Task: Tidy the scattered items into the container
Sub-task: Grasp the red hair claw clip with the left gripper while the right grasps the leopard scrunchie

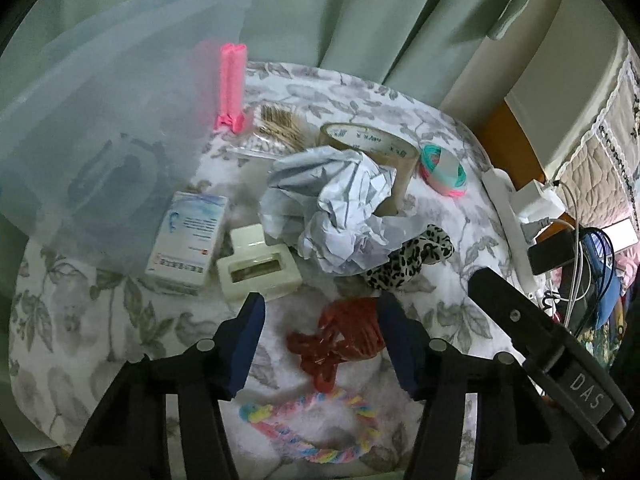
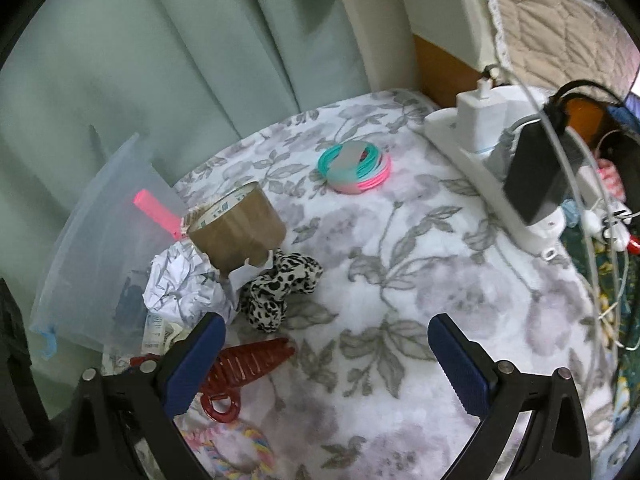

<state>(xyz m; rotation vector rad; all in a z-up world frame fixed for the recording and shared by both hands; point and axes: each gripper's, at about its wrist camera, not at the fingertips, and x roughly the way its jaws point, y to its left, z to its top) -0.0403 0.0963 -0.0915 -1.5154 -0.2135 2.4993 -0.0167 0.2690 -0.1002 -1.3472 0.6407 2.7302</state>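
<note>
A clear plastic container (image 1: 100,128) stands at the left of the floral-covered table (image 1: 80,320); it also shows in the right wrist view (image 2: 100,248). Scattered beside it lie a red hair claw (image 1: 340,340), a pastel rope ring (image 1: 312,424), a leopard scrunchie (image 1: 412,256), crumpled paper (image 1: 340,208), a brown tape roll (image 1: 376,148), a white box (image 1: 188,236), a cream case (image 1: 256,268), a pink clip (image 1: 232,84) and teal-pink bands (image 1: 444,172). My left gripper (image 1: 320,344) is open, straddling the red claw. My right gripper (image 2: 328,364) is open and empty, with the claw (image 2: 244,368) by its left finger.
A white power strip (image 2: 480,168) with chargers and cables lies along the table's right edge. Green curtains (image 1: 360,20) hang behind. A bag of cotton swabs (image 1: 276,128) sits near the pink clip. The right gripper's body (image 1: 560,360) shows in the left wrist view.
</note>
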